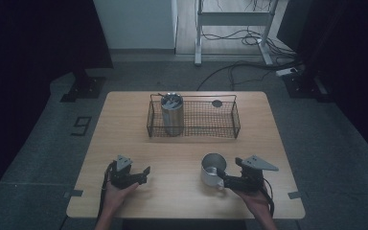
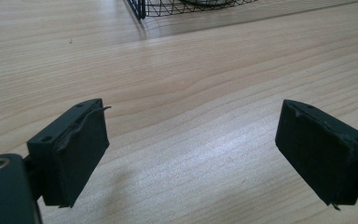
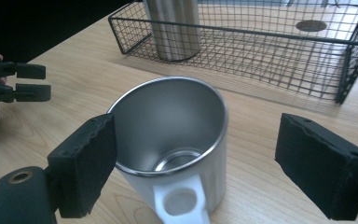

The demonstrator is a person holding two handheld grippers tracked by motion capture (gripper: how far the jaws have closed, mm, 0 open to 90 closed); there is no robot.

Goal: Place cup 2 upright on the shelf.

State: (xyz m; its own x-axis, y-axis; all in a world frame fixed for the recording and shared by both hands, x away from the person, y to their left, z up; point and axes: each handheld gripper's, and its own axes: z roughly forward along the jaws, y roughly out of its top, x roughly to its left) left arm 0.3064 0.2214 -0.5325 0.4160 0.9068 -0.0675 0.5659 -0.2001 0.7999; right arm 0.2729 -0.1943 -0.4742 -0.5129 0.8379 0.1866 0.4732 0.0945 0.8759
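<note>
Resting near the front edge of the wooden table (image 1: 124,139), left of the mug, the left gripper (image 1: 141,175) sits in a hand (image 1: 116,195) that comes up from the bottom of the high view. Its jaws are spread wide apart with nothing between them; the left gripper view shows bare wood grain in the gap and a corner of the wire basket (image 2: 142,9) cut off by the top edge.

The metal mug (image 1: 212,170) stands upright on the table, in front of the basket and well apart from it, its mouth open upward and its white handle (image 3: 181,205) turned toward the right gripper. The inside looks empty, though the dim light of the high view makes that hard to judge there.

Behind the mug, the wire basket (image 1: 235,117) sits at the far middle of the table. A tall steel tumbler (image 1: 172,114) stands upright in its left end, and a small dark disc (image 1: 217,103) lies at its far right; what the disc is cannot be made out. In the right gripper view the tumbler's top is cut off.

Right of the mug, the right gripper (image 1: 223,179) is held by the other hand (image 1: 255,199). Its jaws are spread on either side of the mug's handle side, the left pad just beside the rim, the right one clear of it; whether the left pad touches cannot be told.
</note>
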